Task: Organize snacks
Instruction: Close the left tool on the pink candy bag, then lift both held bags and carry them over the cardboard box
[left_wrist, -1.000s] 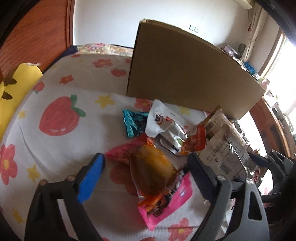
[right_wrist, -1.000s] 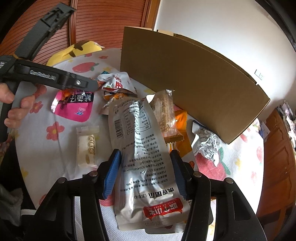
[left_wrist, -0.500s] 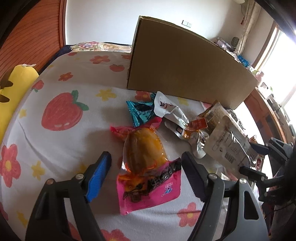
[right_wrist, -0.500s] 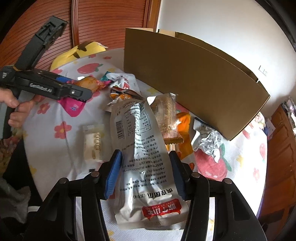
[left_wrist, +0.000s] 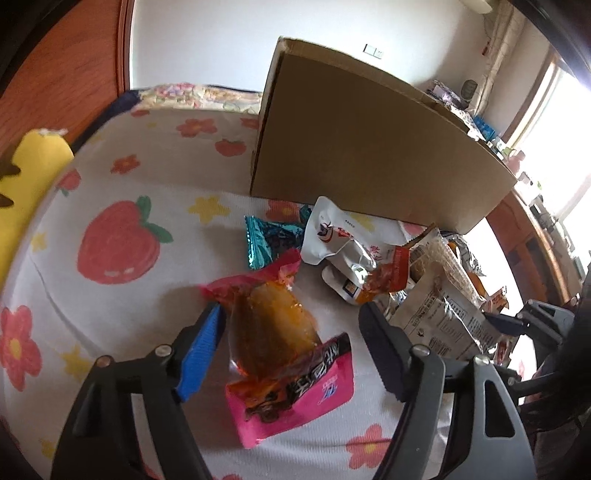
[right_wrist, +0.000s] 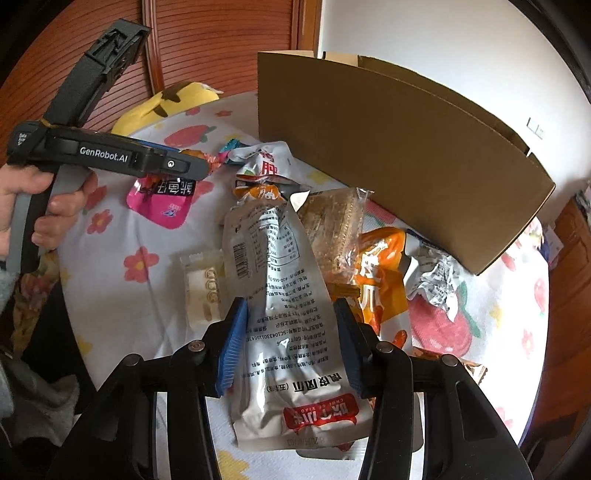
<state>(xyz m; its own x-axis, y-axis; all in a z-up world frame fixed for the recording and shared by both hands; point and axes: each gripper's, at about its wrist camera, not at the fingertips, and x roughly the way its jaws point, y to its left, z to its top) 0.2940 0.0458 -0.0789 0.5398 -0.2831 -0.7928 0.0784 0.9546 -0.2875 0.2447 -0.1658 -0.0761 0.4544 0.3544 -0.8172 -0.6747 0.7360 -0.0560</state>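
Left wrist view: the left hand-held gripper (left_wrist: 291, 332), jaws wide, straddles the orange snack packet (left_wrist: 271, 328) on the tabletop (left_wrist: 122, 206), not yet pinching. Right wrist view: the right hand-held gripper (right_wrist: 291, 343) has just been narrowing around the silver pouch (right_wrist: 284, 314); next, probably grip and lift toward the cardboard box (right_wrist: 388, 147).

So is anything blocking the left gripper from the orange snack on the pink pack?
Nothing visible. The left gripper already straddles the orange snack, which lies on top of the pink pack. Its jaws stand wide of it, and the other packets lie further right, outside them.
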